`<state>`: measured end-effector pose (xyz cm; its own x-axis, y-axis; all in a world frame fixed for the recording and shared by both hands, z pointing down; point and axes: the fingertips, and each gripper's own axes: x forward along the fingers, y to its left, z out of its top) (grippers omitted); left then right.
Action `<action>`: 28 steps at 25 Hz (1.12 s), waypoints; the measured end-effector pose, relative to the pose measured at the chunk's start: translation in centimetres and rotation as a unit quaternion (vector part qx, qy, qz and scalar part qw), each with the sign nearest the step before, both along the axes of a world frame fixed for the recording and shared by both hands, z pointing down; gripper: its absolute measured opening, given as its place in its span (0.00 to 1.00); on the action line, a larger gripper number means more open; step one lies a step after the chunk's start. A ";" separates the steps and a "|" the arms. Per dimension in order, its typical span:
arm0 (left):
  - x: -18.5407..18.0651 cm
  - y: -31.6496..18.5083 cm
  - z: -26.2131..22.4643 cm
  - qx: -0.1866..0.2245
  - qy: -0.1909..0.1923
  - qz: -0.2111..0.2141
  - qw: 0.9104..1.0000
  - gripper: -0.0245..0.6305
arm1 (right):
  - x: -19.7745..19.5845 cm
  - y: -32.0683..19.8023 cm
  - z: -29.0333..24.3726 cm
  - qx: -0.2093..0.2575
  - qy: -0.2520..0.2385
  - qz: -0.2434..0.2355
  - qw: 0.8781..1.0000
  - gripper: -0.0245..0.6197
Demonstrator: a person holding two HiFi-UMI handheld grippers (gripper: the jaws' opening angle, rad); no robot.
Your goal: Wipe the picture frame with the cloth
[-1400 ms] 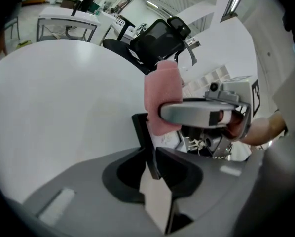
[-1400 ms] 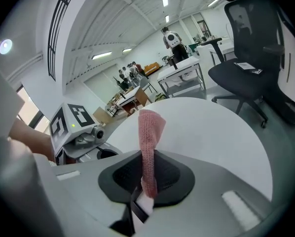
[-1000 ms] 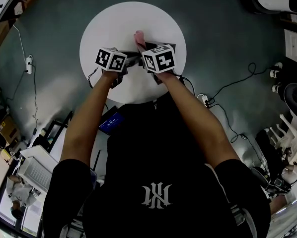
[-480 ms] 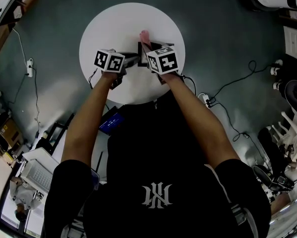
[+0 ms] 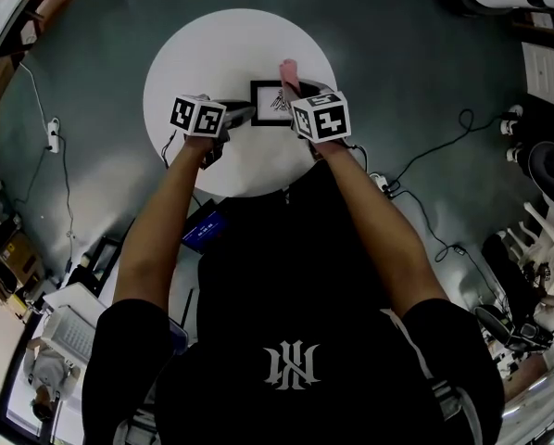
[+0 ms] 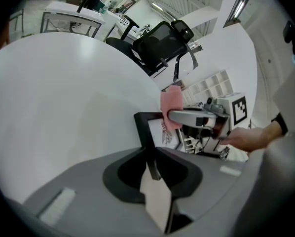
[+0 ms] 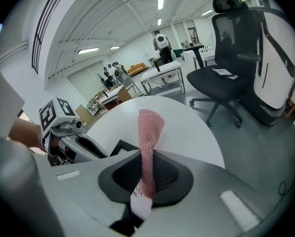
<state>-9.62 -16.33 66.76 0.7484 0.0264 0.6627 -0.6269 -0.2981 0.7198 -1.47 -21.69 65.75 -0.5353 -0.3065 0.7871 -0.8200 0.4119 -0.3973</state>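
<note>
The picture frame lies flat near the middle of the round white table, and its black border and printed sheet now show in full from the head view, where a second ago the right claw's marker cube sat over most of it. That right claw has slid towards the frame's right edge, taking the pink cloth with it; its jaws are closed tight on the cloth's lower end, and the free end stands out beyond them over the frame's far right corner. This looks like one wiping pass across the frame just ending, so a return stroke probably comes next. The left claw has barely moved and is clamped on the frame's left edge, steadying it. The table top is plain, glossy white, and holds nothing else. Around it is grey floor crossed by cables, with a power strip to the left. The right gripper view shows a black office chair beside the table and, beyond it, a bright hall with desks and a few distant people.
</note>
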 end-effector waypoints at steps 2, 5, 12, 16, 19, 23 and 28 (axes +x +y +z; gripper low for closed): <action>0.0 0.0 -0.1 0.000 0.000 0.000 1.000 0.13 | 1.0 0.0 0.0 0.002 0.007 0.006 1.000 0.08; 0.1 0.0 -0.1 0.000 -0.001 0.001 1.000 0.13 | 2.4 0.2 0.0 0.003 0.015 0.012 1.000 0.08; -0.1 0.1 0.1 0.000 -0.001 0.002 1.000 0.14 | 4.7 0.4 0.1 0.003 0.032 0.025 0.999 0.08; 0.0 0.1 0.1 0.000 0.000 0.001 1.000 0.14 | 6.1 0.4 0.2 -0.002 0.046 0.038 0.998 0.08; 0.1 0.1 0.0 -0.002 0.000 0.000 1.000 0.13 | 6.9 0.3 -0.2 -0.005 0.048 0.050 0.998 0.09; 0.1 0.3 0.0 -0.001 -0.004 0.008 1.000 0.12 | 3.2 -0.1 -2.7 0.012 -0.023 0.036 0.999 0.08; 0.0 0.7 0.0 0.000 -0.005 0.012 1.000 0.13 | -4.1 0.9 -3.8 0.001 -0.088 -0.030 0.996 0.09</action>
